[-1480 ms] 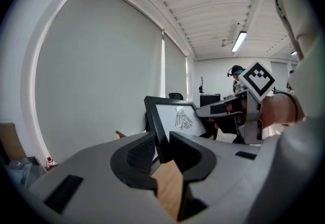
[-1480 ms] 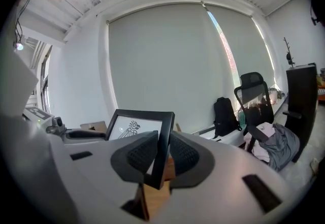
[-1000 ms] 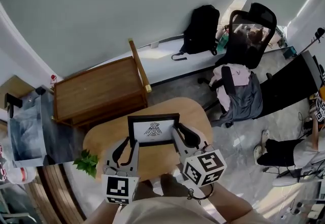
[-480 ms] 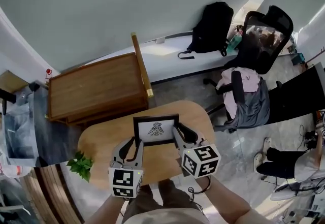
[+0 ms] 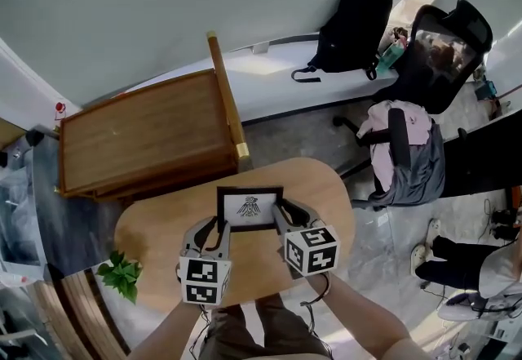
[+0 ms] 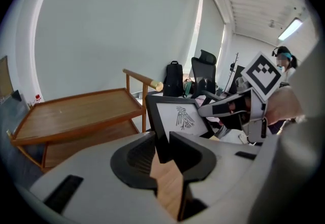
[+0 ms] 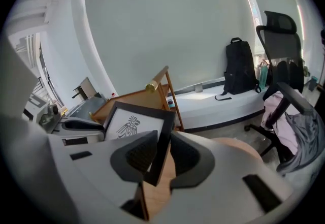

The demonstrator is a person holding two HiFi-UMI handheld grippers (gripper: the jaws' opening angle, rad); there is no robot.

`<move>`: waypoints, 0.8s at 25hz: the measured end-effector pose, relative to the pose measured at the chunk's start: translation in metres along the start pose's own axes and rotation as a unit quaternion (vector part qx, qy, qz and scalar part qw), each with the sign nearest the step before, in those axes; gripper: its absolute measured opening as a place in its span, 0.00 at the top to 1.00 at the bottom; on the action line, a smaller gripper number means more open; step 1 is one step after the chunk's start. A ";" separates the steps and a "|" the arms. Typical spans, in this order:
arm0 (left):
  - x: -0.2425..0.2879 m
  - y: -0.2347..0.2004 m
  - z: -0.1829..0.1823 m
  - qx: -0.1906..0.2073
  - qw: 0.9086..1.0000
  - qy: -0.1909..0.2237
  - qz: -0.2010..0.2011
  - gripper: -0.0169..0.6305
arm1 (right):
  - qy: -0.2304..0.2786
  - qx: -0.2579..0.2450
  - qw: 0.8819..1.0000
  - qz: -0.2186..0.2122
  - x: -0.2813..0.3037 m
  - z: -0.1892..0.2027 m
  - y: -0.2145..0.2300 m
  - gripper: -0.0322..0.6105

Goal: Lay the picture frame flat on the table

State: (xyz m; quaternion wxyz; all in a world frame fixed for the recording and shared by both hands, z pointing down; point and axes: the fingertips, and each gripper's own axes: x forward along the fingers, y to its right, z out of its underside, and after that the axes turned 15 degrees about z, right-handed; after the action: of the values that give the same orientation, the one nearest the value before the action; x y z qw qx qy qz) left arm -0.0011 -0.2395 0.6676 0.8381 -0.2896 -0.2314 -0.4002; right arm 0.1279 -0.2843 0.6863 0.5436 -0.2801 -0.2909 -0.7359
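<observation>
Two grippers on one frame (image 5: 249, 208), and it stands low in the centre of the head view, on the far half of the round wooden table (image 5: 147, 244). It is a thin black frame with a white sheet inside and a small dark bird emblem in the middle. It is upright on its lower edge, leaning back a little, the face turned toward the person.

Over on the left gripper (image 5: 217, 228), its own view shows the jaws pinching the frame's left edge, with the black border wedged between the pads. The right gripper (image 5: 282, 218) does the same on the right edge, and in its view the frame's side bar runs slanted through the closed jaws. So both sides are clamped and the frame's bottom is down at the tabletop.

Compared with a second ago, the grip looks the same and the frame is no flatter. What shifts is the head view. More of the table shows now, almost its whole oval. The two marker cubes sit higher in the picture and closer in to the frame. The plant (image 5: 121, 275) slides toward the lower left, the wooden cart (image 5: 139, 138) fills more of the left, and the chair (image 5: 444, 36) and backpack (image 5: 352, 28) move to the upper right.
</observation>
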 end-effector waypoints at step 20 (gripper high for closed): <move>0.147 -0.098 0.128 -0.058 0.996 -0.064 -0.003 0.85 | -0.082 0.023 0.995 0.056 0.185 0.118 0.024 0.86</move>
State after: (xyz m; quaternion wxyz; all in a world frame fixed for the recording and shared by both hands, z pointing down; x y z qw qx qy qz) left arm -0.0159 -0.2828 0.8805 0.8024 -0.3615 -0.2619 -0.3961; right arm 0.1157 -0.3215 0.9031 0.5646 -0.3421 -0.3353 -0.6721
